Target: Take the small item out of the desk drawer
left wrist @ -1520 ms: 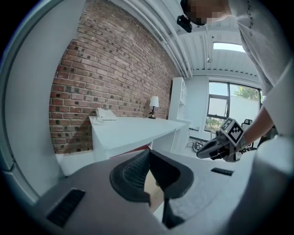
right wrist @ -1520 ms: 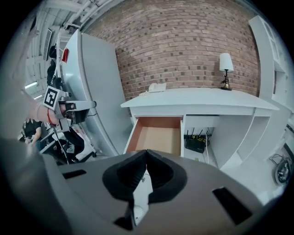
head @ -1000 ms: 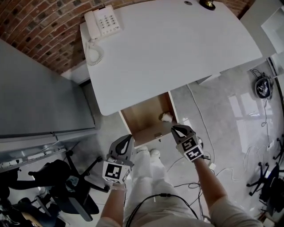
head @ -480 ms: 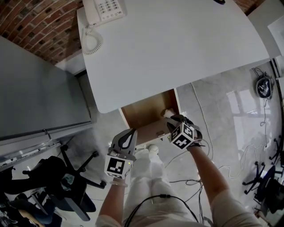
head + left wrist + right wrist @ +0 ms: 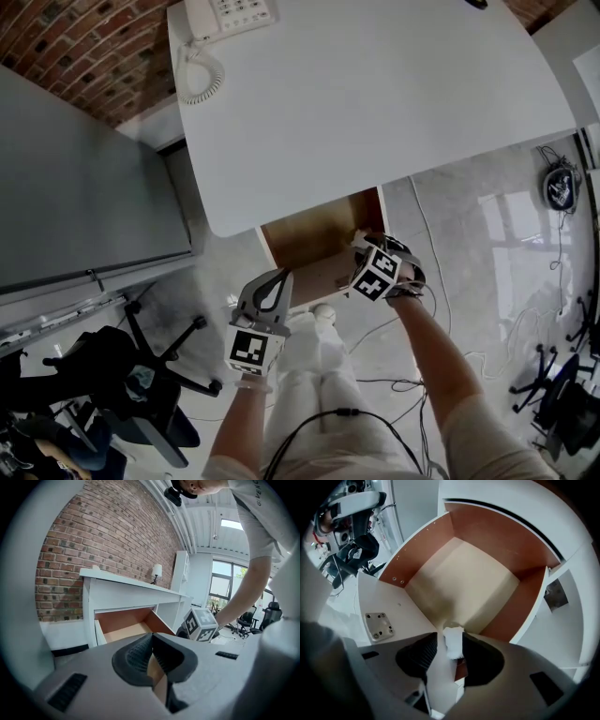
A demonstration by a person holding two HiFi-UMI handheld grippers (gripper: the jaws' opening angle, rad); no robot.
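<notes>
The small white item (image 5: pixel 452 641) lies at the drawer's near right corner, between the jaws of my right gripper (image 5: pixel 450 648). Those jaws are opening; the item sits close to the right pad with a gap on its left. In the head view the right gripper (image 5: pixel 362 244) reaches over the front of the open wooden drawer (image 5: pixel 305 242) and hides the item. My left gripper (image 5: pixel 272 286) hangs in front of the drawer's left corner, shut and empty. From the left gripper view the drawer (image 5: pixel 124 627) stands open ahead, with the right gripper's marker cube (image 5: pixel 202 624) beside it.
The white desk (image 5: pixel 375 94) overhangs the drawer, and a white telephone (image 5: pixel 230 14) sits at its far left corner. A grey cabinet (image 5: pixel 75 187) stands to the left, a dark office chair (image 5: pixel 141 394) below it. Cables (image 5: pixel 427 281) trail on the floor at right.
My right gripper has moved forward and down into the drawer, over the white item, and its jaws have spread. The left gripper has shifted only slightly.
</notes>
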